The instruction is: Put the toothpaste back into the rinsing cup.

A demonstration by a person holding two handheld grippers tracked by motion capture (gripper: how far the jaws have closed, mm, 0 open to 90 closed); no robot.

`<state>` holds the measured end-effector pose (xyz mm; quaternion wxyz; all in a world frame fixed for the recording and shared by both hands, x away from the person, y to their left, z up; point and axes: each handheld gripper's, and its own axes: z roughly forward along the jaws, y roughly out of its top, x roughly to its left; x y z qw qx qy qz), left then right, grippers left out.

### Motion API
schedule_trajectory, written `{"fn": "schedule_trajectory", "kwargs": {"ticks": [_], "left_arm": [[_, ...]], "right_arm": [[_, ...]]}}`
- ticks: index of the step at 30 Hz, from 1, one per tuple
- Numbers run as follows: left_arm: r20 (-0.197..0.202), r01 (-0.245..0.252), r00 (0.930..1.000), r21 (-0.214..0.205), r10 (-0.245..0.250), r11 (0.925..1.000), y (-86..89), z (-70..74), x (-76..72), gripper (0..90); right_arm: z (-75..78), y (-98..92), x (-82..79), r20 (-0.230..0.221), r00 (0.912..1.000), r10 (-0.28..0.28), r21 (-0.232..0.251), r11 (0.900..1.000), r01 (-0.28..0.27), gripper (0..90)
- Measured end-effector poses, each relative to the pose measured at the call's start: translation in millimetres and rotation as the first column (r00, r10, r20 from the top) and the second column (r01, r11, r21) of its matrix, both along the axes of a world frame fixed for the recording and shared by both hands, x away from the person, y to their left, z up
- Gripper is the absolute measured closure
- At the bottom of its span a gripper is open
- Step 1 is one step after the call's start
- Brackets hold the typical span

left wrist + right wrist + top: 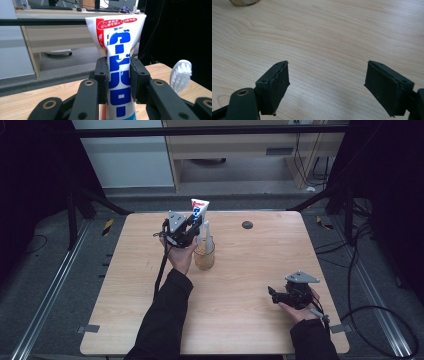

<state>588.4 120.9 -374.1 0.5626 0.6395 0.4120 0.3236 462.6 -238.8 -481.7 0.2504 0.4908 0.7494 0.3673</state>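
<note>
Left claw clamped on the toothpaste tube, pads pressing both sides mid-body; tube upright, held above the amber glass cup at table centre-left. A white toothbrush stands in the cup, head up, just right of the tube and close to the claw. Small dark disc sits far-centre on the table, well apart from both. Right claw rests low at the near-right, jaws wide, nothing between them.

Left gripper view: tube print readable, blue characters and red band, pads tight against it; toothbrush bristles show just right of the right jaw. Right gripper view: open pads over bare wood grain, with the cup's base rim at the top-left edge.
</note>
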Motion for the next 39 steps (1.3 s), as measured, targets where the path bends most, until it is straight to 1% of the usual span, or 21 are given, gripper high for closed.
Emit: {"fn": "schedule_trajectory", "kwargs": {"ticks": [5, 9, 12, 20, 26, 38, 39], "left_arm": [[0.003, -0.004, 1.0000, -0.003, 0.004, 1.0000, -1.6, -3.8, 3.6, 70.2], [-0.009, 0.006, 0.9999, 0.000, -0.006, 1.0000, -5.3, -7.2, 5.8, 70.1], [-0.014, 0.006, 0.9999, 0.013, -0.006, 0.9999, -8.2, -10.9, 7.4, 70.1], [-0.029, 0.008, 0.9996, 0.019, -0.008, 0.9998, -11.4, -19.5, 10.4, 70.0], [-0.033, 0.006, 0.9995, 0.011, -0.006, 0.9999, -11.2, -24.8, 10.2, 69.8], [-0.053, 0.017, 0.9985, 0.027, -0.015, 0.9995, -14.2, -36.2, 8.9, 69.6], [-0.056, 0.019, 0.9983, 0.033, -0.017, 0.9993, -14.3, -37.7, 8.7, 69.6]], "right_arm": [[0.0, 0.1, -0.1, 0.001, 1.0000, 0.001, 0.000, 1.0000, -0.001, 19.4], [-0.5, 0.5, 0.2, -0.003, 1.0000, 0.000, 0.000, 1.0000, 0.000, 19.4], [-0.5, 0.4, 0.2, -0.002, 1.0000, 0.003, -0.003, 1.0000, -0.003, 19.4], [-0.7, 0.2, 0.1, -0.003, 1.0000, 0.002, -0.001, 1.0000, -0.002, 19.4], [-1.3, 0.5, 0.5, -0.004, 1.0000, 0.004, -0.001, 1.0000, -0.004, 19.4], [-1.6, 0.5, 0.4, -0.004, 1.0000, 0.005, -0.002, 1.0000, -0.005, 19.4], [-1.6, 0.5, 0.5, -0.005, 1.0000, 0.005, -0.002, 1.0000, -0.005, 19.4]]}}
